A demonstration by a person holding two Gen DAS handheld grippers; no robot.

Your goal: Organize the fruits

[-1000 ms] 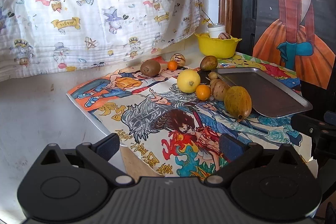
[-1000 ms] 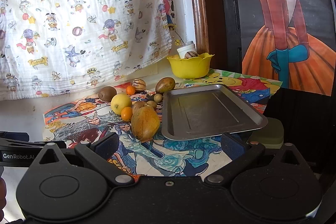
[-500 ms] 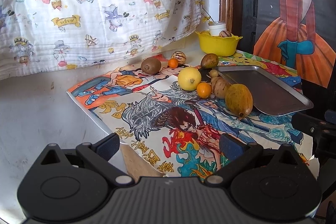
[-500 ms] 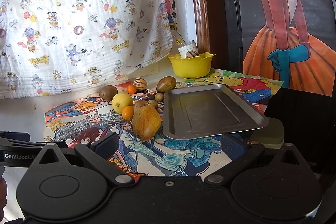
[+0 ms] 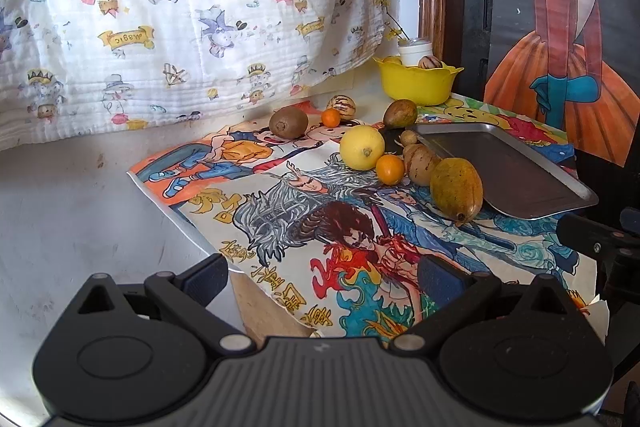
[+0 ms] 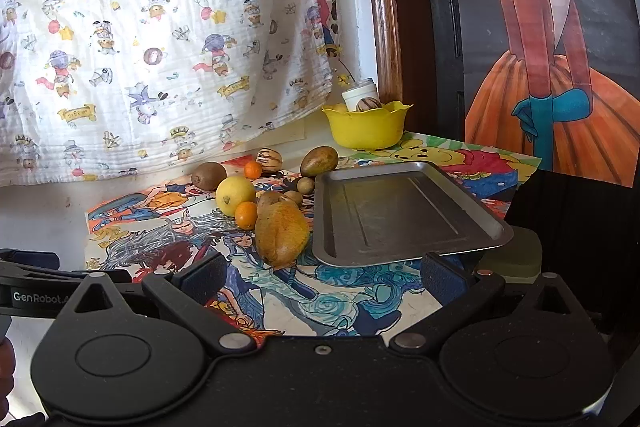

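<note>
Item: fruit on a cartoon-printed mat [image 5: 280, 211], beside a metal tray [image 6: 400, 211]. The tray held nothing; sorting looked unstarted, if the tray was the destination. Loose on the mat, left of the tray: a mango [image 6: 281, 231] touching its near-left edge, a striped melon [image 5: 420, 163] behind it, an orange [image 5: 390, 169], a lemon [image 5: 362, 147], a kiwi [image 5: 288, 122], a smaller orange [image 5: 331, 117], a second striped melon [image 5: 341, 104], a brown-green fruit [image 5: 400, 113] by the tray's far corner, and two small brown fruits [image 6: 306, 185] against its left rim. A yellow bowl [image 6: 366, 129] at the back already held one striped fruit and a white jar. Left gripper [image 5: 322, 277]: spread wide, holding nothing, well short of the fruit. Right gripper [image 6: 320, 277]: likewise wide and unloaded, facing the mango and tray. All mat fruit remained to be moved.
</note>
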